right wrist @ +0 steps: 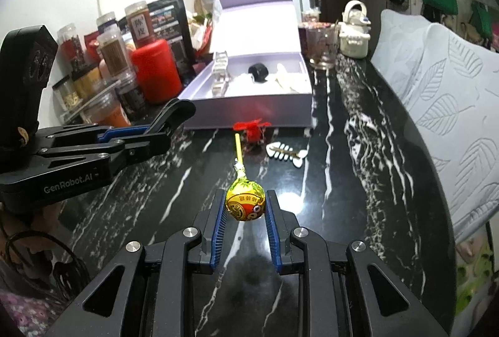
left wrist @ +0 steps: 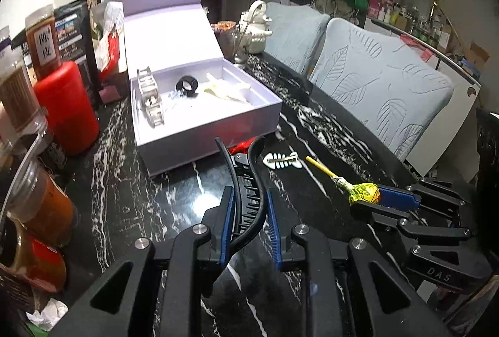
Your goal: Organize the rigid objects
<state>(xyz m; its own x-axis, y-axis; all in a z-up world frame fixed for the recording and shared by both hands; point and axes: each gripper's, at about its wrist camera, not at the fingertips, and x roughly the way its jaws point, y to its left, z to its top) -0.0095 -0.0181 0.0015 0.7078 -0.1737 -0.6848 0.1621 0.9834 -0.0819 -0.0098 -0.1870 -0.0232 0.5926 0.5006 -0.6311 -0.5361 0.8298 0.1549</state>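
Nearest the lens, bottom centre of the left wrist view: left gripper [left wrist: 249,212] clamped on a black hair clip [left wrist: 248,181], blue pads pressing its toothed body, curved handles sticking up toward mid-frame. Clip looks clear of the black marble table [left wrist: 140,196], though hard to be sure.

Left edge of that view: red canister [left wrist: 67,106] and a crowd of spice jars [left wrist: 18,100], close beside the box. Worth keeping the elbow of the move away from them.

Centre: open lilac box [left wrist: 205,115], lid standing upright behind. Already inside: a metal link bracelet [left wrist: 149,97] along the left wall, a black ring-shaped piece [left wrist: 187,86] mid-tray, pale items to its right. Free floor near the front wall and front-left corner; best landing spot for the clip, laid flat, not on the bracelet.

Just right of the clip tip: white fishbone hair pin [left wrist: 282,161] lying on the table, untouched.

Right side: right gripper [right wrist: 244,212] closed on the wrapped head of a lollipop [right wrist: 244,203], yellow stick pointing away toward the box and toward a small red thing [right wrist: 252,131] on the table at the box front.

To do this well: lift both loads over the front wall, stagger the arrivals so the grippers do not meet, lower before letting go.
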